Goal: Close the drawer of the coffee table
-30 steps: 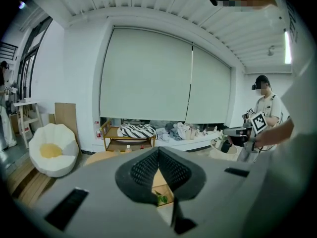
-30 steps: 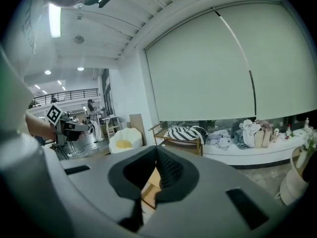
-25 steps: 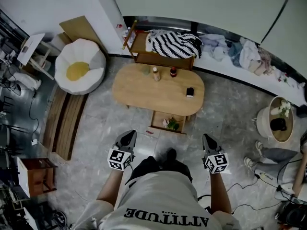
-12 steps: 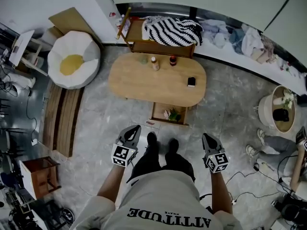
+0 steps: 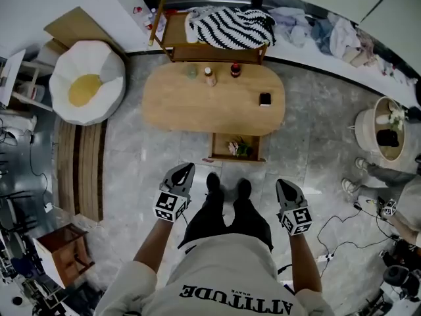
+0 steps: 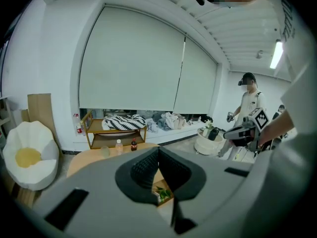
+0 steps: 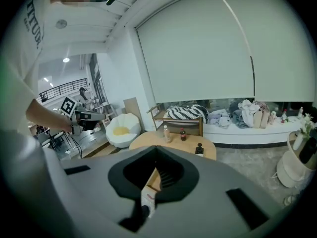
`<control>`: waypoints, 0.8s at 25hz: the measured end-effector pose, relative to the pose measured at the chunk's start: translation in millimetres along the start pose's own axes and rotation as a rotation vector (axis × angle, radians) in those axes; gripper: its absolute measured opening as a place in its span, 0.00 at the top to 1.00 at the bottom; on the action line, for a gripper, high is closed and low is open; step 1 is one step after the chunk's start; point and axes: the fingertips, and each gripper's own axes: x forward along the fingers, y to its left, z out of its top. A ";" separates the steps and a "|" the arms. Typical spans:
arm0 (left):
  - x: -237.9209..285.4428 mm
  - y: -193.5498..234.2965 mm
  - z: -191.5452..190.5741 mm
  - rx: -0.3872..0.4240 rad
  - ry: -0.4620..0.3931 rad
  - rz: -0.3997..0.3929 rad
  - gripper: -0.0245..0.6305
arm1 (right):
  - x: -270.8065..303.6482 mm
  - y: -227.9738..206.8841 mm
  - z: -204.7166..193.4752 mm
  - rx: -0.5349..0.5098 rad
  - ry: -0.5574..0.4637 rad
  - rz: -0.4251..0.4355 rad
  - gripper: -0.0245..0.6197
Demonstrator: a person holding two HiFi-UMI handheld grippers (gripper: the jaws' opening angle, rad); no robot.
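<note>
The oval wooden coffee table stands ahead of me, with its drawer pulled out on the near side and green leafy items inside. My left gripper and right gripper hang over the floor short of the drawer, one on each side of the person's feet. Both are shut and hold nothing. In the left gripper view the shut jaws of the left gripper frame the drawer. In the right gripper view the right gripper points at the drawer's side and the table.
Two bottles, a glass and a small black object sit on the table. A white and yellow beanbag lies at the left. Behind stands a shelf with a striped blanket. A white basket, a seated person and cables are at the right.
The person has stepped closer to the table, so the feet now stand just before the open drawer. Both grippers have come forward and down with them and stay shut.
</note>
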 end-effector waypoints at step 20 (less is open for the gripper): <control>58.8 45.6 -94.8 -0.104 0.107 -0.122 0.93 | 96.5 16.8 -73.1 0.093 0.102 -0.070 0.93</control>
